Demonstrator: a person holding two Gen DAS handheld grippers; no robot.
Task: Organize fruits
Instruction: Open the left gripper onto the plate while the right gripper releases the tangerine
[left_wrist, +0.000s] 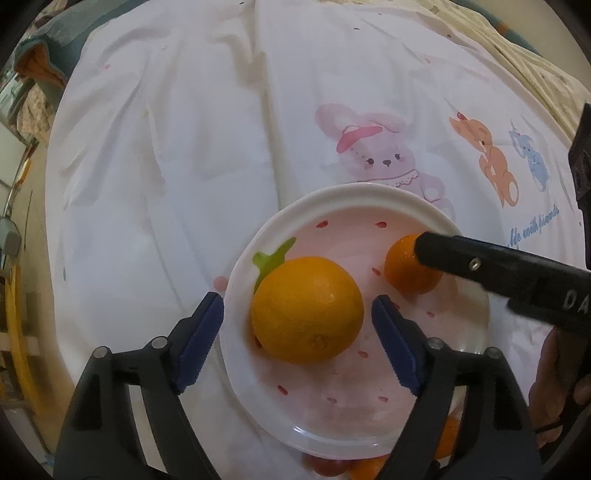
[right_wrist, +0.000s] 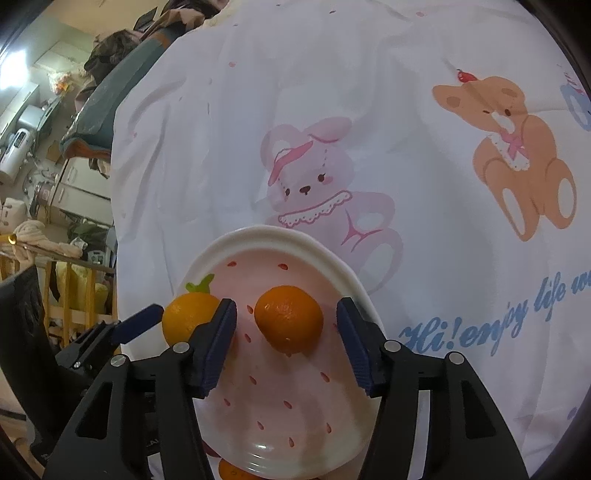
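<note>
On plate (left_wrist: 369, 199), two oranges (left_wrist: 306, 308), claws (left_wrist: 297, 339) apart

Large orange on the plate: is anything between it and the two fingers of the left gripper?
Nothing visible. The large orange lies on the plate between the open left gripper pads, with clear gaps on both sides.

2 oranges (left_wrist: 306, 310) (right_wrist: 289, 319) lie on 1 plate (left_wrist: 369, 192), between 2 grippers (left_wrist: 299, 332) (right_wrist: 286, 347).
</note>
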